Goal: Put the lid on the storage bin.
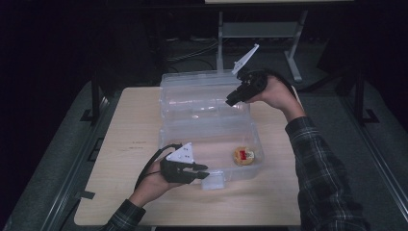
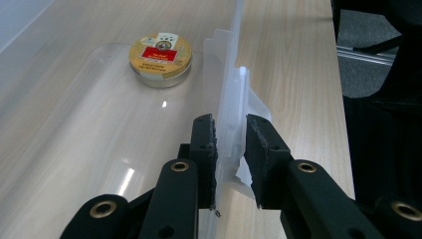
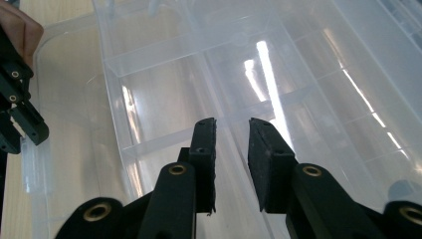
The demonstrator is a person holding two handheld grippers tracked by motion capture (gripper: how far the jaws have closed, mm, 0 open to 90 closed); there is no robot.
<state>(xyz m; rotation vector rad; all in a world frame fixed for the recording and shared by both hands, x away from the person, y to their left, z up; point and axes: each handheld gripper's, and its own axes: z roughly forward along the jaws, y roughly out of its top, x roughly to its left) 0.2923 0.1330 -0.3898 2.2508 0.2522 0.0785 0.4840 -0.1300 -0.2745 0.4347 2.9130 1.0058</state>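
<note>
Two grippers working one clear plastic box [image 1: 211,144] at table centre. Left gripper [image 1: 202,172] at 6 o'clock of the box, jaws pinching the front latch tab [image 2: 234,124]; left gripper view has both pads against the clear wall, one each side. Right gripper [image 1: 231,100] at 1 o'clock, over the raised lid [image 1: 202,94]. Its jaws are narrowed, with a gap between the pads; the right gripper view looks through that gap at the lid's dividers, and I can't tell whether anything is caught between them.

Likely step: close the lid while the base is anchored. Doing it well:
- keep the left pinch firm and steady so the base doesn't skate on the table [image 1: 130,144]
- take the lid by its free edge, not a divider rib
- swing it along the hinge arc, don't push it flat
- get the left jaws off the latch before the lid lands, else it seats on them

Count: one box, one hinged lid, one round tin [image 1: 244,156] with a gold and red label, inside the base at 4 o'clock, loose and well apart from both grippers. One table.
</note>
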